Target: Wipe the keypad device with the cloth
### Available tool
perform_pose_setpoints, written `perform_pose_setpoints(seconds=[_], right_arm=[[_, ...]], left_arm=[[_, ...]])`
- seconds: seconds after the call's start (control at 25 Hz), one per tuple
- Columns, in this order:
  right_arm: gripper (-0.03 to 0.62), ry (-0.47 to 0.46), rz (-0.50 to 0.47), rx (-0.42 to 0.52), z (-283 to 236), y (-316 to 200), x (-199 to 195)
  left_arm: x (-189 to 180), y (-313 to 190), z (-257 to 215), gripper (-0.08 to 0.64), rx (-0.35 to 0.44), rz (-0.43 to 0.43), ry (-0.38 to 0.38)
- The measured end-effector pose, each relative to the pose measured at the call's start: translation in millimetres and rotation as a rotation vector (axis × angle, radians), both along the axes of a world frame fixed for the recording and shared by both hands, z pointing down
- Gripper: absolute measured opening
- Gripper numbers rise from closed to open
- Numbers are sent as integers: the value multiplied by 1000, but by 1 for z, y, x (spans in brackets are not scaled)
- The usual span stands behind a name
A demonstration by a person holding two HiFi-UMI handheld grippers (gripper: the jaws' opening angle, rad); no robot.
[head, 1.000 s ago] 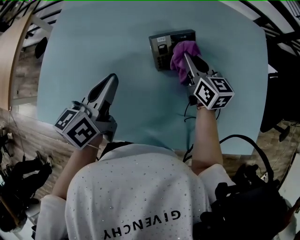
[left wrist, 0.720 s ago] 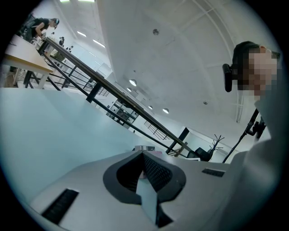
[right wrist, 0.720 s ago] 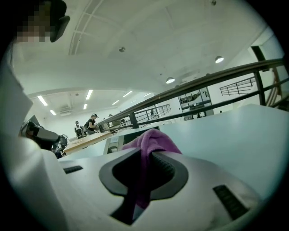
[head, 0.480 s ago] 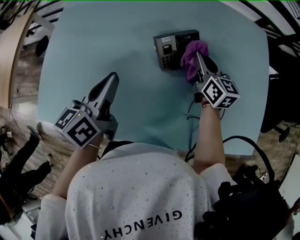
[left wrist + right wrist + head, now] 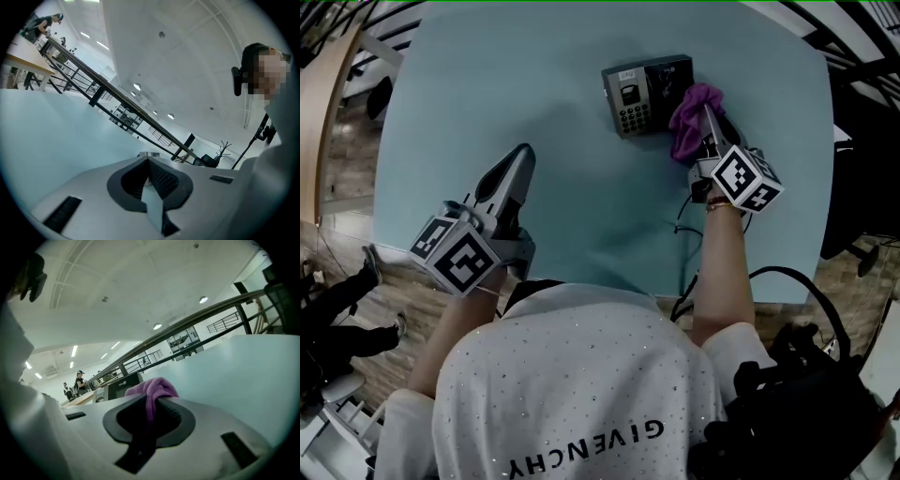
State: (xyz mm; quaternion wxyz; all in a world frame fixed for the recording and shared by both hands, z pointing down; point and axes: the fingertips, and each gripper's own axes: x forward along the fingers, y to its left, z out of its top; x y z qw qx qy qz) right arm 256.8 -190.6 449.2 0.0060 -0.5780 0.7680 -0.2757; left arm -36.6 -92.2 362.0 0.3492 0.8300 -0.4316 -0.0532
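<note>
- Between the jaws of your right gripper [image 5: 152, 404], a crumpled purple cloth [image 5: 151, 389] was clamped tight, and its bunched end bulged out past the fingertips.
- Just beyond that bunch, the dark grey keypad device [image 5: 639, 92] lay flat near the far edge of the pale blue tabletop [image 5: 534, 84]. The cloth pressed against the device's right end, while the button pad and small screen on its left part were uncovered.
- You held your right gripper pointing away from you and slightly leftward, with its marker cube nearest your wrist. A thin black cable [image 5: 678, 225] curled over the table beside your right forearm.
- Your left gripper [image 5: 149, 161] had its jaws closed together, and nothing was between them.
- You held that gripper over the near left part of the table, with the tips pointing away from you. It was well apart from both the device and the cloth.
- Past the device, a long black railing [image 5: 187, 329] ran across the hall, and two people [image 5: 79, 379] stood far off at the left.
</note>
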Motion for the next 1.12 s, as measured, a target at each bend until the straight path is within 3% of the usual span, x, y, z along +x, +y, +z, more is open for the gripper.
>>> perform_pose_setpoints(seconds=[0.28, 0.36, 0.48, 0.6, 0.72, 0.88, 1.12], right_arm=[[57, -4, 46, 12, -12, 2, -2], [55, -21, -27, 64, -28, 6, -24], [55, -33, -216, 124, -47, 20, -79], [55, 58, -358, 122, -42, 35, -123], [57, 141, -421, 104, -31, 45, -148], [57, 128, -433, 67, -21, 49, -149], [58, 99, -365, 20, -12, 41, -120]], left_arm=[[-7, 5, -6, -8, 11, -23, 2], [-8, 7, -8, -8, 10, -29, 3], [-10, 10, -8, -8, 10, -35, -3], [-10, 11, -8, -8, 10, -31, -5], [-10, 15, -10, -8, 11, -29, 3], [-11, 20, -11, -8, 18, -45, 14], [-16, 21, -12, -8, 21, -53, 12]])
